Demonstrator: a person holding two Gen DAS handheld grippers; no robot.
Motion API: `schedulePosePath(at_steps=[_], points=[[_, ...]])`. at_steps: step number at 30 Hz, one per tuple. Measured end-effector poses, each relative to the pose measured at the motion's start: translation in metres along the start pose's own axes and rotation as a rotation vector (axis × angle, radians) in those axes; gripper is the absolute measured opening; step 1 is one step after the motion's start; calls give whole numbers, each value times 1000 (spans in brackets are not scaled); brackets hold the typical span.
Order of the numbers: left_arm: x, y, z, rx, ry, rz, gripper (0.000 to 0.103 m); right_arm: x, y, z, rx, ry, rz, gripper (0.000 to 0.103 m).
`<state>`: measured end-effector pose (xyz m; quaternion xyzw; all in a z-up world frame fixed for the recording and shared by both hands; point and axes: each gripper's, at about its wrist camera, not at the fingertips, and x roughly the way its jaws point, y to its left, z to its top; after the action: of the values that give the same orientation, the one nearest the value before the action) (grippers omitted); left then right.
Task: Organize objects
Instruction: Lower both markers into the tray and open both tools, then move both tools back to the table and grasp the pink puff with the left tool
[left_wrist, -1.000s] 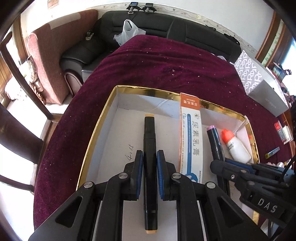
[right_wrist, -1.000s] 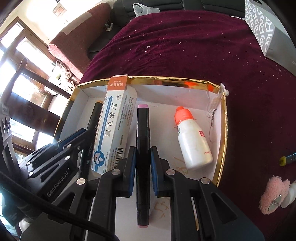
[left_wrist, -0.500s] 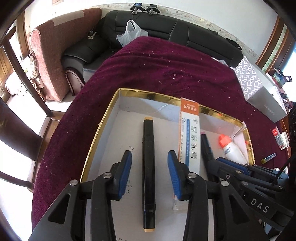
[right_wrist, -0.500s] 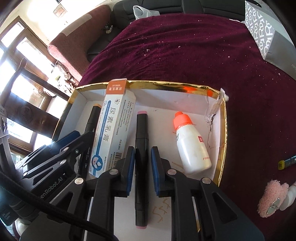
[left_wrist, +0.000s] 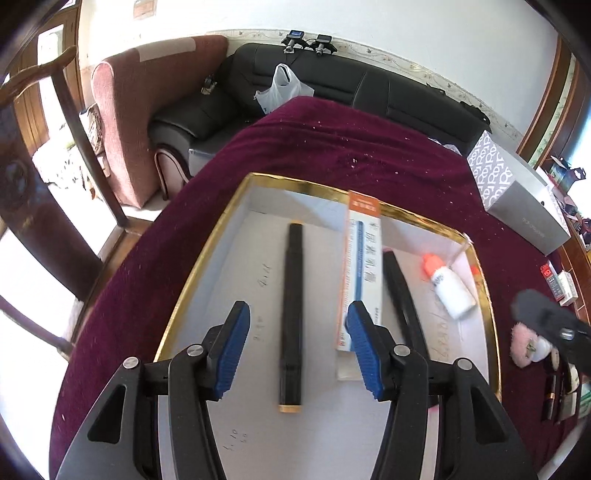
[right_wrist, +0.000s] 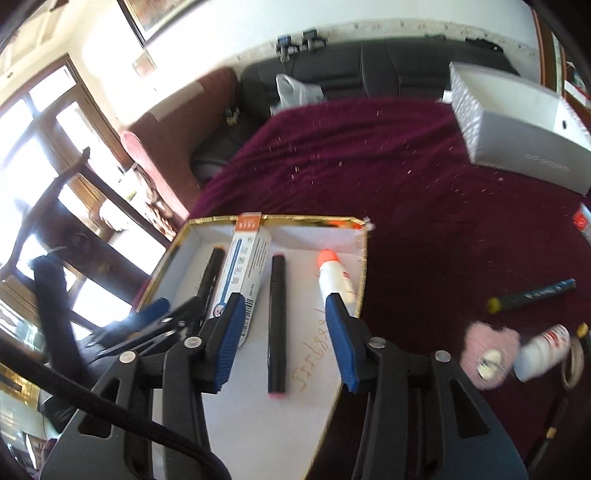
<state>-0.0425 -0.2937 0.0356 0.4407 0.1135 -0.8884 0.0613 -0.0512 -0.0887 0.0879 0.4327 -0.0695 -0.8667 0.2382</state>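
A white tray with a gold rim (left_wrist: 207, 258) (right_wrist: 364, 266) lies on the maroon cloth. In it lie a black marker with tan ends (left_wrist: 291, 314) (right_wrist: 210, 273), a long white-and-orange carton (left_wrist: 360, 269) (right_wrist: 243, 273), a black marker with pink ends (right_wrist: 277, 321) (left_wrist: 400, 295), and a white bottle with an orange cap (left_wrist: 447, 284) (right_wrist: 334, 277). My left gripper (left_wrist: 295, 345) hangs above the tan-ended marker, its jaws opening, pads clear of it. My right gripper (right_wrist: 282, 334) is above the pink-ended marker, jaws opening, touching nothing.
A grey patterned box (left_wrist: 517, 195) (right_wrist: 517, 129) stands at the far right of the cloth. Right of the tray lie a pink fluffy thing (right_wrist: 491, 350), a small white bottle (right_wrist: 543, 350), a dark pen (right_wrist: 532, 295) and small packets (left_wrist: 561, 284). A sofa (left_wrist: 351, 88) and armchair (left_wrist: 147, 122) stand beyond.
Both grippers let go of their markers, opened, and drew back and up. The markers stay lying in the tray. The right gripper has swung away to the right in the left wrist view.
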Motion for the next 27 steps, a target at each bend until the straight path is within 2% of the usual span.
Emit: schedulePosePath(at_steps=[7, 15, 19, 22, 25, 27], points=[[-15, -7, -25, 18, 3, -6, 49, -50, 4, -22, -6, -76, 44, 51], [-43, -15, -42, 52, -60, -2, 49, -80, 9, -49, -18, -116, 59, 54], [-61, -19, -46, 57, -99, 3, 50, -98, 6, -61, -28, -151, 37, 61], [-78, -23, -47, 33, -106, -43, 53, -112, -6, -67, -19, -178, 11, 65], [-103, -32, -48, 22, -130, -99, 54, -130, -27, -72, -6, -207, -52, 68], [-123, -44, -49, 25, -157, -155, 61, -145, -48, -74, 4, -222, -109, 71]])
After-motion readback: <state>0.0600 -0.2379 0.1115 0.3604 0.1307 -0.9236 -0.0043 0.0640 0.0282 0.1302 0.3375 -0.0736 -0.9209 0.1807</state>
